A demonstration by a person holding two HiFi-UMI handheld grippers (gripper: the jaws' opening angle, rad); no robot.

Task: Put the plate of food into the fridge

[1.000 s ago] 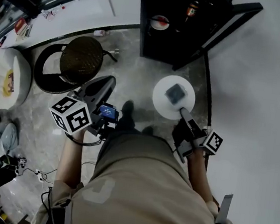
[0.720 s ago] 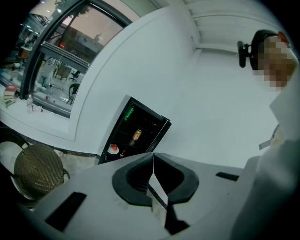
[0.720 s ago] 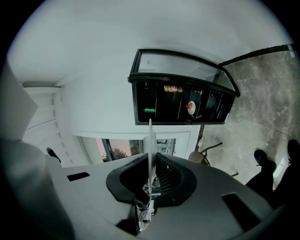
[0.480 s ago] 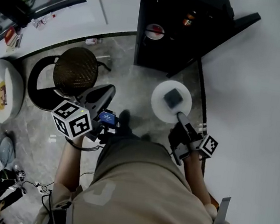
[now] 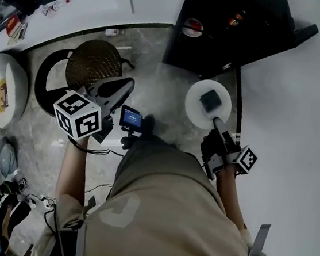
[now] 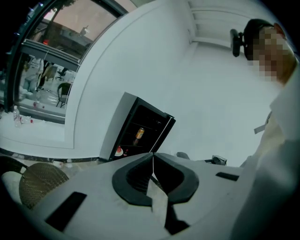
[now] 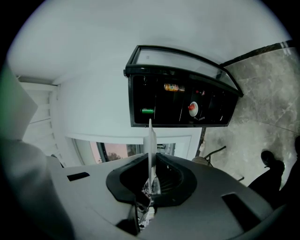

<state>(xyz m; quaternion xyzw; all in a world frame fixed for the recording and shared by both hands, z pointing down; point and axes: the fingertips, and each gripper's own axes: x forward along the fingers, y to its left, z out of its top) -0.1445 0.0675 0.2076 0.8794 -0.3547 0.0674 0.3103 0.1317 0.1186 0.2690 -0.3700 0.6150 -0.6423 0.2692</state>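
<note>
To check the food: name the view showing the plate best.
Head view: the white plate seen from above, dark square food on it. Right gripper view shows it only edge-on; left gripper view misses it.

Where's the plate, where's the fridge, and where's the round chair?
plate (image 5: 195,108), head view, bare white part near its left edge.
fridge (image 5: 215,53), head view, dark front, low down.
round chair (image 5: 92,67), head view, middle of the woven seat.
</note>
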